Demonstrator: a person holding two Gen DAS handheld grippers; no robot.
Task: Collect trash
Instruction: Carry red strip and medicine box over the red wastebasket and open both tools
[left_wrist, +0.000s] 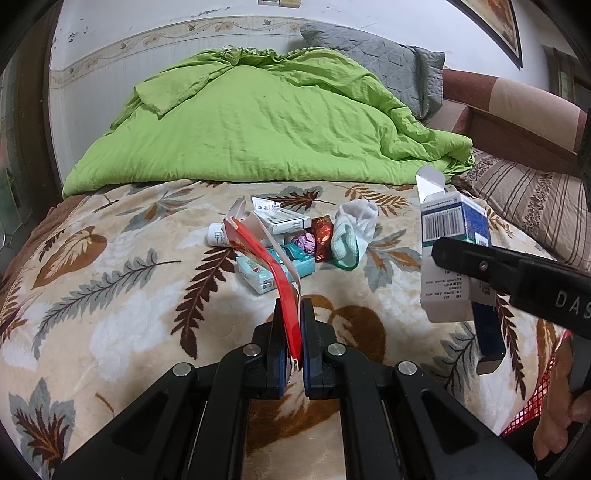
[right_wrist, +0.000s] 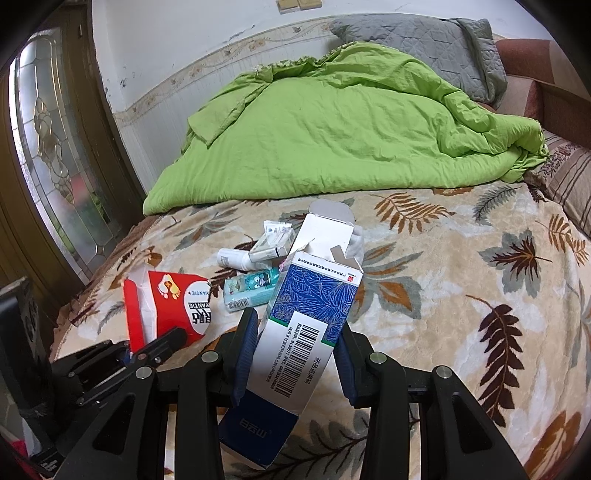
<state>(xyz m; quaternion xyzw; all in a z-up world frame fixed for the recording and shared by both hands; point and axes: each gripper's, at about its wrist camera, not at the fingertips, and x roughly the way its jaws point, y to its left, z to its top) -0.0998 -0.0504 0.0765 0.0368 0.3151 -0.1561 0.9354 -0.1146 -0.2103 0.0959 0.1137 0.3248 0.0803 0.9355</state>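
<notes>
My left gripper (left_wrist: 292, 314) is shut on a flattened red and white carton (left_wrist: 277, 266), held edge-on above the bed; the same carton (right_wrist: 173, 310) shows at the left of the right wrist view. My right gripper (right_wrist: 297, 332) is shut on an open blue and white box (right_wrist: 306, 314) with a barcode, its flap up; that box (left_wrist: 452, 251) hangs at the right of the left wrist view. A pile of trash lies beyond on the leaf-patterned blanket (left_wrist: 129, 288): a teal packet (left_wrist: 273, 267), a white box (left_wrist: 282, 219), a white tube (left_wrist: 218, 234), a purple wad (left_wrist: 304, 242), a red wrapper (left_wrist: 323, 238).
A white and mint sock (left_wrist: 352, 232) lies right of the pile. A green duvet (left_wrist: 277, 122) is heaped behind, with a grey pillow (left_wrist: 388, 62) and a striped pillow (left_wrist: 535, 199). A glass-panelled door (right_wrist: 51, 147) stands left of the bed. A person's hand (left_wrist: 565, 417) holds the right gripper.
</notes>
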